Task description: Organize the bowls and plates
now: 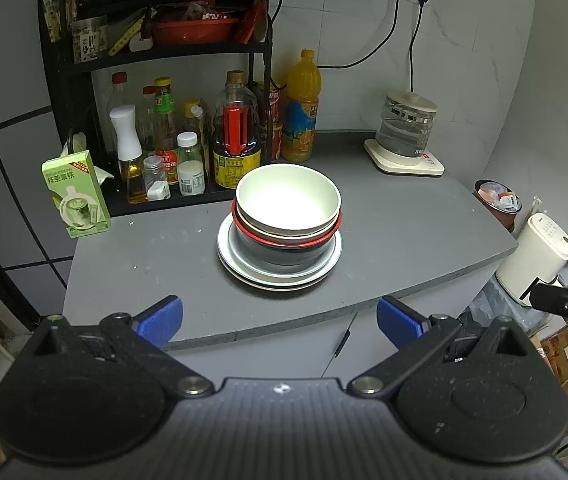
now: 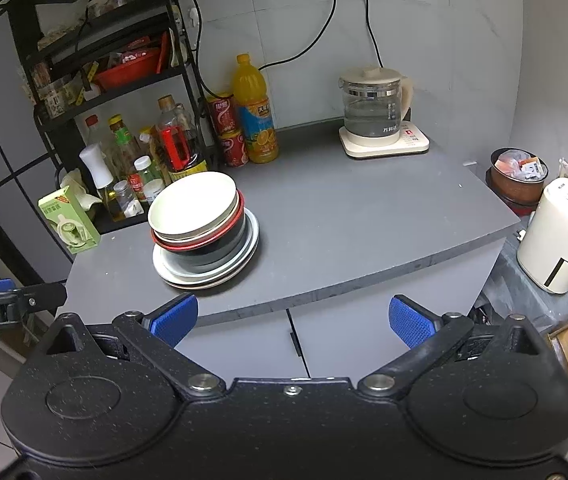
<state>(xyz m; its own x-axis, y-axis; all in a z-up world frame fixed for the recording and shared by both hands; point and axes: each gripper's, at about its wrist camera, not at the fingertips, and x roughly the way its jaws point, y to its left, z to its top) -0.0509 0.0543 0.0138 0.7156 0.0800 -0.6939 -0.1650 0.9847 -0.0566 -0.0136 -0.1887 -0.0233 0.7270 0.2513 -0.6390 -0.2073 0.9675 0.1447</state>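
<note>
A stack of dishes stands on the grey counter [image 1: 403, 232]. A cream bowl [image 1: 287, 200] is on top, nested in a red-rimmed dark bowl [image 1: 284, 250], over several plates [image 1: 280, 278]. The same stack shows in the right wrist view, with the cream bowl [image 2: 192, 206] and the plates [image 2: 208, 272]. My left gripper [image 1: 280, 318] is open and empty, in front of the counter edge, short of the stack. My right gripper [image 2: 293, 318] is open and empty, in front of the counter edge, to the right of the stack.
A black rack with bottles [image 1: 188, 148] stands behind the stack. A green carton [image 1: 76, 196] is at the left, an orange juice bottle [image 2: 254, 112] and a glass kettle [image 2: 375, 112] at the back. A white appliance [image 2: 559, 236] sits off the right edge.
</note>
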